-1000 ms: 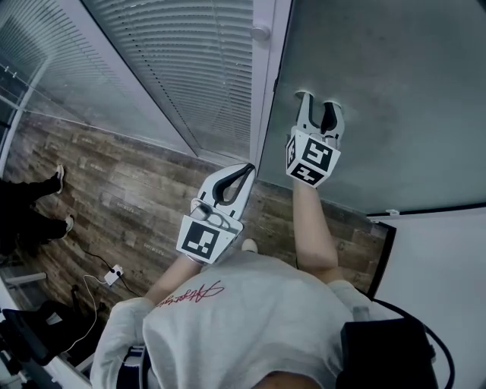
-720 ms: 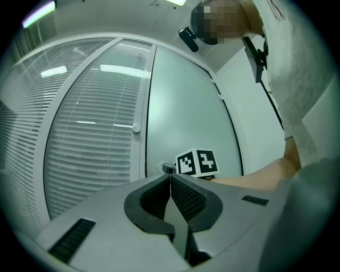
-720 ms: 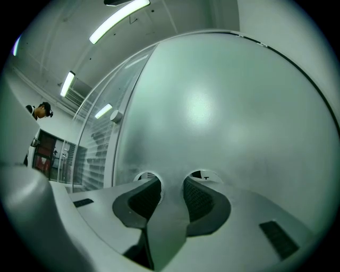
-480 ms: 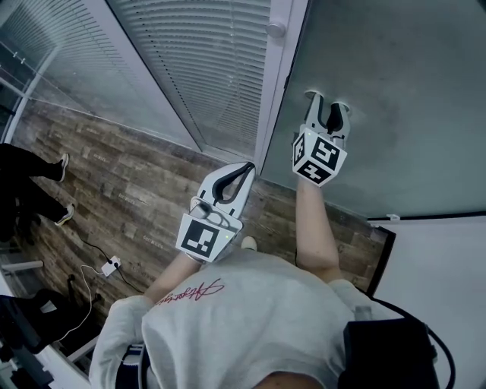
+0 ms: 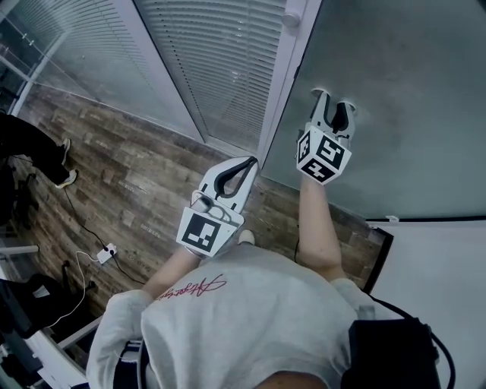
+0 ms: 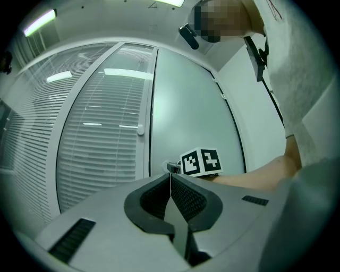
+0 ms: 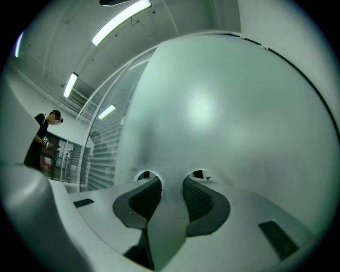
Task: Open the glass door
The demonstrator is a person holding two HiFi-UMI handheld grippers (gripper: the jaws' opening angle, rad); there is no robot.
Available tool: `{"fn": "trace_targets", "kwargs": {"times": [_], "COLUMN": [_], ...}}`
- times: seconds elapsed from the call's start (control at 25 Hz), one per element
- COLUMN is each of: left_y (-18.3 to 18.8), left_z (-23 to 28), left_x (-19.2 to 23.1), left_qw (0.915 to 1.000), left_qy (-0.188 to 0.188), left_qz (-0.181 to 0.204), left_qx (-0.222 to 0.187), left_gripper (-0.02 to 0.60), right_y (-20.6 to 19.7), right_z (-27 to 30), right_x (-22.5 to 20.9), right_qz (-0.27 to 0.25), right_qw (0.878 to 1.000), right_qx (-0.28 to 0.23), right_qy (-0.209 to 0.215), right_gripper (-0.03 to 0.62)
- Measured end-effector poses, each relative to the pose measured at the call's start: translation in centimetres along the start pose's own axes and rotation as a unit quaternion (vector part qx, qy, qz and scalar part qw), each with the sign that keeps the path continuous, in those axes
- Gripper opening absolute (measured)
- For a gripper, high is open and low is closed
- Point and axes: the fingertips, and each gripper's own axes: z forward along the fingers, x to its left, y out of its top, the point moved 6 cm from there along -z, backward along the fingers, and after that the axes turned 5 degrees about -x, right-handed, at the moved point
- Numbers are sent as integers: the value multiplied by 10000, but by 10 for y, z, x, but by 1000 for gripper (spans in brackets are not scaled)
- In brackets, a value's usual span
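Note:
The frosted glass door (image 5: 402,91) fills the upper right of the head view. My right gripper (image 5: 332,102) points level at it, both fingertips against the glass. In the right gripper view the door (image 7: 223,106) fills the frame. There the right gripper (image 7: 172,180) has just been closing its jaws; they still stand apart, with nothing between them. My left gripper (image 5: 247,163) hangs lower, near the white door frame (image 5: 285,83), shut and empty. The left gripper view shows the left gripper (image 6: 170,176) with its pads meeting, and beyond it the right gripper's marker cube (image 6: 201,162) and the door (image 6: 186,117).
A round knob (image 5: 291,17) sits on the frame beside a glass wall with slatted blinds (image 5: 220,61). Below lies wood flooring with a cable and power strip (image 5: 105,254). Another person's legs (image 5: 38,148) show far left. A white panel (image 5: 433,266) stands at right.
The head view has swung, so the door and frame sit further right. The right gripper stays on the glass with its jaws a little narrower. The left gripper remains shut.

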Motion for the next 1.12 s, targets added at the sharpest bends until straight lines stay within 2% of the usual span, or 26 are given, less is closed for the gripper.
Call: {"fn": "trace_targets", "kwargs": {"times": [0.44,0.8,1.12], "left_y": [1,7,16], "left_z": [-19,-35,-68], "left_x": [-15,-31,-55], "left_qw": [9999,9997,9997], "left_qy": [90,-25,-109], "left_qz": [-28,-70,-44], "left_qx": [-119,-229,-216], "left_gripper": [18,18,18], "right_y": [7,12,19], "right_z": [-31,-66,-106], "right_x": [8,14,16], "right_qz": [-19,8,50], "right_qw": [9997,9990,9980], "right_qx": [-66,-56,-82], "right_qy": [233,442,630], "right_gripper": [133,133,133]}}
